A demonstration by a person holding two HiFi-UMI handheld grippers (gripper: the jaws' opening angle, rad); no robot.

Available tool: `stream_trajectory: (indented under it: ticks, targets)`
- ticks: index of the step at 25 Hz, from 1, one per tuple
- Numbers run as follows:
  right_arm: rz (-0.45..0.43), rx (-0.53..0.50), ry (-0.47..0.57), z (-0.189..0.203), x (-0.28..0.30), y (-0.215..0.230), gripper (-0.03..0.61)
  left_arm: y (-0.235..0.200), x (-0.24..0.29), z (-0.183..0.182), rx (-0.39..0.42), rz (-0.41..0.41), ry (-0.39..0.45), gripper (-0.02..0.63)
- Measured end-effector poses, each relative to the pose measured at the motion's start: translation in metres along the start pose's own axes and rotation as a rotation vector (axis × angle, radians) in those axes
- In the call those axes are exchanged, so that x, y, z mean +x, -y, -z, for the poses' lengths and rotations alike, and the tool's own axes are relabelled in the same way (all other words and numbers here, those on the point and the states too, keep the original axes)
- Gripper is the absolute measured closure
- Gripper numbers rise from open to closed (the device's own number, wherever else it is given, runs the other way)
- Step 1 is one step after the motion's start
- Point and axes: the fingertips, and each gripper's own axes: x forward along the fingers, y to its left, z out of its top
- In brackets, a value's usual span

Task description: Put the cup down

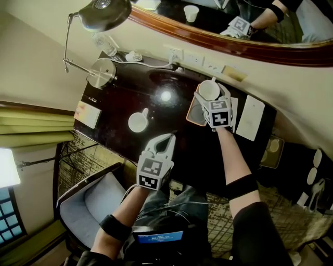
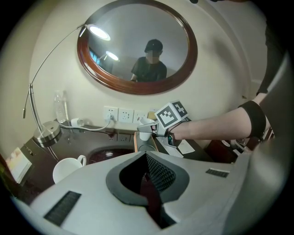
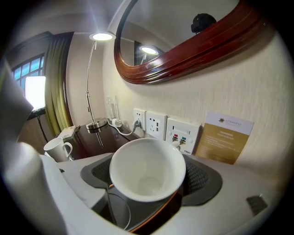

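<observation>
A white cup (image 1: 209, 89) sits tilted between the fingers of my right gripper (image 1: 210, 86), over an orange-rimmed tray (image 1: 193, 117) at the back right of the dark desk (image 1: 114, 101). In the right gripper view the cup (image 3: 147, 167) fills the gap between the jaws, both pads lie against its sides, and the tray's rim (image 3: 154, 215) shows beneath it. From the left gripper view the cup (image 2: 146, 127) appears just above the tray (image 2: 137, 142). My left gripper (image 1: 167, 139) hangs shut and empty over the desk's front edge.
A second white mug (image 1: 138, 122) stands mid-desk. At the back left are a lamp base (image 1: 101, 72), its shade (image 1: 104, 13) and a bottle (image 1: 105, 45). Wall sockets (image 3: 156, 125) and a printed card (image 3: 225, 137) lie behind the cup. A chair (image 1: 86, 202) is below the desk.
</observation>
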Motion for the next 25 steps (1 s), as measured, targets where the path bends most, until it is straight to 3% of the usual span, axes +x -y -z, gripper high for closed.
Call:
stream_trajectory:
  ticks: [8,25]
  targets:
    - [-0.006,-0.045,0.038,-0.008,-0.021,-0.024,0.138,-0.010,-0.017,0.011,-0.011,-0.021,0.005,0.613]
    - [-0.069,-0.030,0.030,0.015,-0.051,-0.164,0.138,-0.052,-0.068,0.034,-0.017,-0.063,0.005,0.613]
